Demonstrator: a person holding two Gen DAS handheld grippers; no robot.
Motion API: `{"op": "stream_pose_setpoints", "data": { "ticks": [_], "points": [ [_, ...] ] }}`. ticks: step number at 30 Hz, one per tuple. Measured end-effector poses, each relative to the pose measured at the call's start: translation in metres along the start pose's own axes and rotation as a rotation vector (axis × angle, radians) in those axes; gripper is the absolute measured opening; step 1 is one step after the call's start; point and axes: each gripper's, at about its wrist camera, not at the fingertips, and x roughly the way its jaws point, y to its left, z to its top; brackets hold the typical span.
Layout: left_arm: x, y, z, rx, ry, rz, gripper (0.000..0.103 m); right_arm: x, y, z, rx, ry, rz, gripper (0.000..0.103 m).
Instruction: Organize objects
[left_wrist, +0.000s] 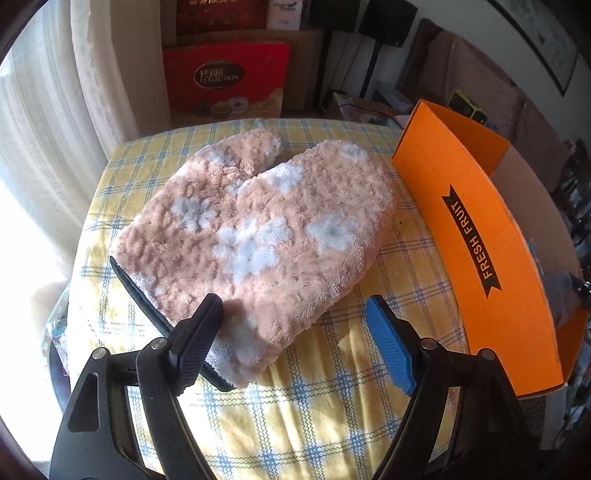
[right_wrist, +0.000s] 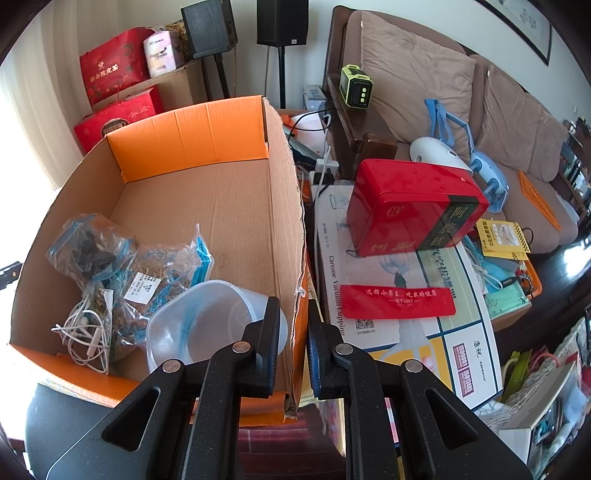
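A fluffy pink mitten with pale flower patches (left_wrist: 258, 229) lies flat on the yellow checked tablecloth (left_wrist: 332, 424). My left gripper (left_wrist: 295, 314) is open just above its near cuff edge, the left finger touching the cuff. The orange "FRESH FRUIT" cardboard box (left_wrist: 491, 251) stands to the right of the mitten. In the right wrist view the same box (right_wrist: 207, 199) holds plastic bags (right_wrist: 110, 254), white earphones (right_wrist: 85, 332) and a clear plastic tub (right_wrist: 207, 325). My right gripper (right_wrist: 293, 328) is shut on the box's right wall (right_wrist: 291, 229).
A red Ferrero box (left_wrist: 225, 77) stands behind the table by a white curtain (left_wrist: 48, 129). Right of the orange box are a red tin (right_wrist: 413, 206), a flat white carton (right_wrist: 399, 325) and a sofa with cushions (right_wrist: 480, 96). Speakers (right_wrist: 282, 20) stand at the back.
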Motion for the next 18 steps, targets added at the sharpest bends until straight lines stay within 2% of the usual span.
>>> {"op": "stream_pose_setpoints", "data": {
  "ticks": [18],
  "points": [
    [-0.004,0.010,0.000,-0.077,0.004,-0.018,0.077,0.000,-0.001,0.000,-0.005,0.002,-0.005,0.013]
  ]
}}
